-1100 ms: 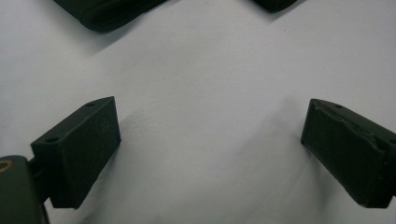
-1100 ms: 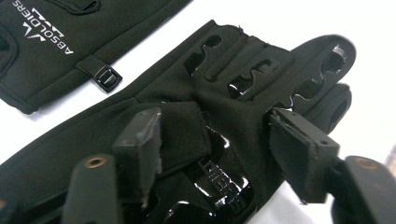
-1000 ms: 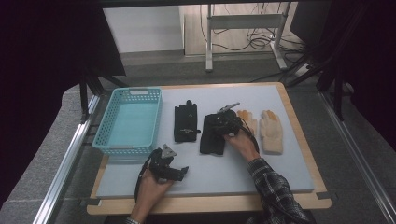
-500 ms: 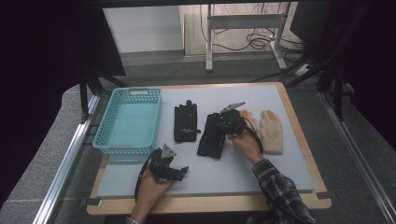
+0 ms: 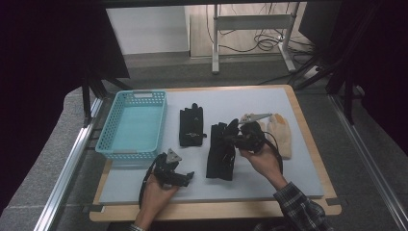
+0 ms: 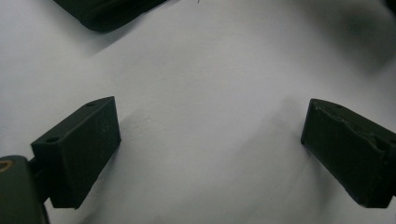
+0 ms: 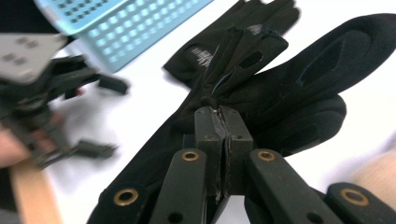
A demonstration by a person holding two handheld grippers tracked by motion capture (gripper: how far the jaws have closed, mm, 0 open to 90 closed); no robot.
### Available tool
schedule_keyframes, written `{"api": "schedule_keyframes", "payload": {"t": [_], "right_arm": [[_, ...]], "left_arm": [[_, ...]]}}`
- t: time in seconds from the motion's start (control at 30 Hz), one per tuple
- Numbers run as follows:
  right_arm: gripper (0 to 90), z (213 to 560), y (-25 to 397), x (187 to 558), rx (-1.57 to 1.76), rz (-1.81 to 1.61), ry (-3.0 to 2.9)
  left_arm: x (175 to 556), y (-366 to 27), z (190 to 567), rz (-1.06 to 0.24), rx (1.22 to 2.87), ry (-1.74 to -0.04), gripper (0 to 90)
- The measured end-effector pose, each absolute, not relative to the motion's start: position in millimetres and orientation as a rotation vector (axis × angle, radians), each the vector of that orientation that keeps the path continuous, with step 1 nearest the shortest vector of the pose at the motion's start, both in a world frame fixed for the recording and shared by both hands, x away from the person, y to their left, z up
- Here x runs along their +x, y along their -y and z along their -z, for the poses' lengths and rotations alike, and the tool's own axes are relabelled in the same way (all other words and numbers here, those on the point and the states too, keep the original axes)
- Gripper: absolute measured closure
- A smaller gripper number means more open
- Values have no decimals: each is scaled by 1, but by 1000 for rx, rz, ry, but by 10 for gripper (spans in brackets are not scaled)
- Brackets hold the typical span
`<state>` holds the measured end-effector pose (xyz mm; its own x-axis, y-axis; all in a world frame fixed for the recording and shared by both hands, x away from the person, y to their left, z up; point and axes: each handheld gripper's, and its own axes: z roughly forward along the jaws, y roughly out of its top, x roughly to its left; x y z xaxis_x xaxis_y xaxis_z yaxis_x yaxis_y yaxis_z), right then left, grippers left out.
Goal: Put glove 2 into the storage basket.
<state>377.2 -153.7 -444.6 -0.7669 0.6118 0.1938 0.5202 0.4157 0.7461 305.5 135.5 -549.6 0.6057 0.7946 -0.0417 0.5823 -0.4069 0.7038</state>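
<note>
The blue basket (image 5: pixel 132 122) sits at the left. The left gripper (image 5: pixel 185 177) rests wide open on the table (image 5: pixel 298 178). The right gripper (image 5: pixel 232 140) pinches a black glove (image 5: pixel 220 156) in the middle; the pinched bit is hidden.

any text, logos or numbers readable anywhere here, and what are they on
Nothing reads clearly.
White print on the back of the far black glove, beside the blue basket: too blurred to read.
A pale mark near that glove's cuff in the high view: too small to read.
The black glove pinched in the right gripper: no print visible.
The tan gloves: no print visible.
</note>
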Motion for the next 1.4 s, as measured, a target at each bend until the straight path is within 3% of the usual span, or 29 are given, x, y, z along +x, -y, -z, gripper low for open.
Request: {"api": "schedule_keyframes", "payload": {"t": [0.27, 0.43, 0.7, 0.8, 0.83, 0.97, 1.33, 1.4], "right_arm": [[840, 482, 149, 356, 985, -1208, -2627], [625, 493, 149, 362, 937, -1180, -2608], [505, 487, 130, 396, 922, -1179, -2554], [519, 488, 117, 414, 916, -1167, -2570], [589, 490, 109, 425, 905, -1152, -2582], [649, 495, 97, 440, 850, -1107, -2590], [657, 524, 68, 474, 814, -1087, -2687], [739, 527, 64, 475, 799, -1041, -2686]], "left_arm": [[305, -136, 549, -392, 2139, -1079, 49], [306, -136, 549, -392, 2140, -1079, 49], [305, -136, 549, -391, 2139, -1081, 49], [305, -136, 549, -391, 2142, -1080, 49], [305, -136, 549, -391, 2142, -1080, 49], [305, -136, 550, -392, 2140, -1079, 49], [305, -136, 550, -390, 2136, -1081, 49], [305, -135, 550, -390, 2132, -1083, 49]]}}
